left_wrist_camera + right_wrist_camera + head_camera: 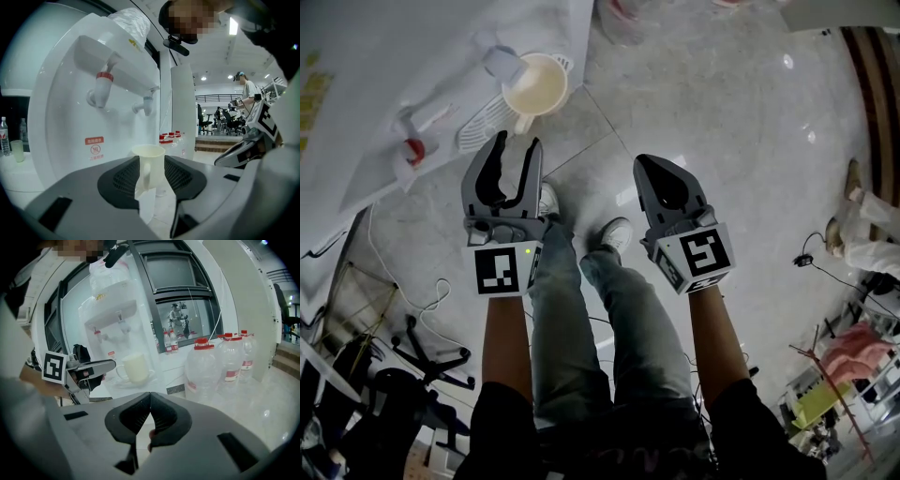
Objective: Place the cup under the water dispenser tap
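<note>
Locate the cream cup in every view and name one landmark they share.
Head view: cup upper left, just ahead of the left gripper.
Left gripper view: cup at centre, framed by its open jaws.
Right gripper view: cup left of centre, beside the left gripper.
Shared landmark: the dispenser's red tap.

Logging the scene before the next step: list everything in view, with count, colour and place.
water dispenser: one, white, ahead of both grippers
red tap: one, on the dispenser's front
blue tap: one, beside the red tap
drip tray: one, white, below the taps
cup: one, cream, on the drip tray
water jugs: at least three, clear with red caps, on the floor beside the dispenser
shoes: two, white, on the floor
left gripper: one, grey, jaws open, cup ahead of them
right gripper: one, grey, jaws shut, empty
</note>
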Tool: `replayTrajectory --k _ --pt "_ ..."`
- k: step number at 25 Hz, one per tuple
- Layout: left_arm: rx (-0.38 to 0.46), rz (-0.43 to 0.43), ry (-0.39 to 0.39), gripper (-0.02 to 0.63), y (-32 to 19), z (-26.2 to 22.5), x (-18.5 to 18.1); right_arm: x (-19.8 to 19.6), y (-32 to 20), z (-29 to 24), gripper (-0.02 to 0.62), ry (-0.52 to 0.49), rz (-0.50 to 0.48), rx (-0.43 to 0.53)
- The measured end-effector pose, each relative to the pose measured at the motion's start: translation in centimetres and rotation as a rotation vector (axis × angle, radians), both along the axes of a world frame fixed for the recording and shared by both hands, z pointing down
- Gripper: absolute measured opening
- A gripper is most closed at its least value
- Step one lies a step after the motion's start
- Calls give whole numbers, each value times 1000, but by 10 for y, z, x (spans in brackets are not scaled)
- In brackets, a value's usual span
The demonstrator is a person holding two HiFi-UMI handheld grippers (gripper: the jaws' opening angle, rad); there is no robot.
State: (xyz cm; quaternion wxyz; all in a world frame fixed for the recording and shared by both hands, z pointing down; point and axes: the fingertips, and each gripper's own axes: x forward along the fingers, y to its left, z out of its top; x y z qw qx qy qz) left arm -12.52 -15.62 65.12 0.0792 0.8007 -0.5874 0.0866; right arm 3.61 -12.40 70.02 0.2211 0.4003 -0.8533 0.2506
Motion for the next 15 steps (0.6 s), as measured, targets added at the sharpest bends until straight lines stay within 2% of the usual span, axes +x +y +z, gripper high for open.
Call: replayTrajectory --k 6,11,15 --pt "-31 6 -10 171 13 -31 4 6 1 -44 14 -2 23 32" --pt "-82 -11 12 150 28 -57 9 10 -1 -87 14 -12 49 69" --pt "-126 2 15 133 42 -72 20 12 4 -112 14 -11 57 52"
